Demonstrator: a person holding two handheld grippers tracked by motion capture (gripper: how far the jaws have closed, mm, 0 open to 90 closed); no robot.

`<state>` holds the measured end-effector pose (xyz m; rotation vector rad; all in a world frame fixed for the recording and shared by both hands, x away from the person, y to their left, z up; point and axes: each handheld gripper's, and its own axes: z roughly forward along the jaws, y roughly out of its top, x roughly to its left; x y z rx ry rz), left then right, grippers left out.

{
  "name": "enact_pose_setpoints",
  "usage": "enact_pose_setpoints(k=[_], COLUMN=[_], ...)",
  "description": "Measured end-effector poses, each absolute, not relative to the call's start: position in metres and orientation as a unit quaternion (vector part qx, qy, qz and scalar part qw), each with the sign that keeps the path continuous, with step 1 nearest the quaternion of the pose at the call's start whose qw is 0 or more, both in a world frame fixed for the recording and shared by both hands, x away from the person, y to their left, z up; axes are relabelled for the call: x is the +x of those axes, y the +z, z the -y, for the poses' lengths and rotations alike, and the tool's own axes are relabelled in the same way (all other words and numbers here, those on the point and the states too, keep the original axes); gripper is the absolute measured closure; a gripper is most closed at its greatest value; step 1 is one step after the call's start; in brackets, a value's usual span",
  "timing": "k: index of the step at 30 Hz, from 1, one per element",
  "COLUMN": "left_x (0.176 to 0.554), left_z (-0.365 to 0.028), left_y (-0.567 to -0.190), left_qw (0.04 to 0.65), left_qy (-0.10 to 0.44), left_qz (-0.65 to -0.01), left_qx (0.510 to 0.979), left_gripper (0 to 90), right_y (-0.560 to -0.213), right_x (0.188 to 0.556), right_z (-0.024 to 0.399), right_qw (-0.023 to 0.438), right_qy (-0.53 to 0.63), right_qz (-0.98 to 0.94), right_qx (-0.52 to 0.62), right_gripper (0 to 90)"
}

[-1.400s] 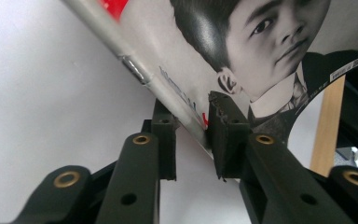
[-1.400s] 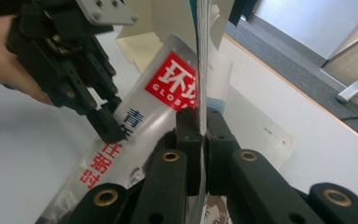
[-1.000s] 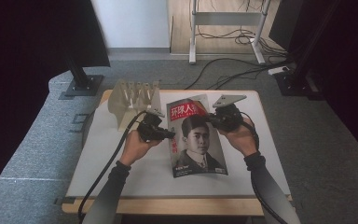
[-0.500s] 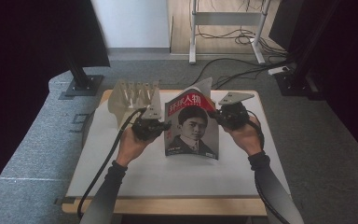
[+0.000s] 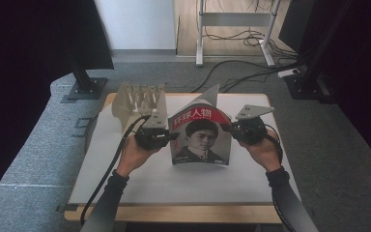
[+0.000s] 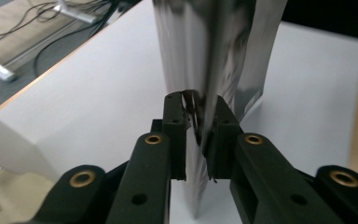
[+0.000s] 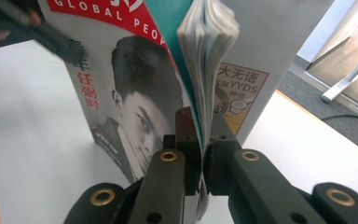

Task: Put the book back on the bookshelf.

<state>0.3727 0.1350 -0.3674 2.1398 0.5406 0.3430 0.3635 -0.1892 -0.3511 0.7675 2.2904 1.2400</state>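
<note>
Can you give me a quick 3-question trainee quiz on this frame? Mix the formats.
1. True or false: the magazine lies flat on the table.
2. Multiple choice: where does the rack sit? A) table's far left corner B) centre, in front of the magazine C) on the floor
3. Fill in: the left tongs and right tongs each clamp one side ____ of the magazine.

Key
1. False; it is raised upright, cover facing the person.
2. A
3. edge; both gripper views show paper pinched between shut jaws.
</note>
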Motion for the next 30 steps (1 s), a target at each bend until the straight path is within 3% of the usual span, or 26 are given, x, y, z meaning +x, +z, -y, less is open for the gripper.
enact_pose_setpoints(k=[13,20,30], left_x=[0.376,0.38,0.382], left_z=[-0.118,-0.119,-0.126], left_y=[-0.337,-0.336,-0.334], left_qw=[0.44,0.435,0.441], left_qy=[0.144,0.144,0.136], left_qz=[-0.213,-0.216,-0.22], left_qx=[0.86,0.862,0.859], left_gripper=[78.4,86.4,87.0], right_y=[-0.355,-0.356,-0.373], right_x=[0.354,0.354,0.355], right_z=[0.192,0.197,0.216], right_qw=[0.211,0.209,0.22], right_qy=[0.458,0.462,0.449], right_qz=[-0.823,-0.821,-0.814], right_qx=[0.262,0.263,0.295], right_gripper=[84.6,82.6,58.5])
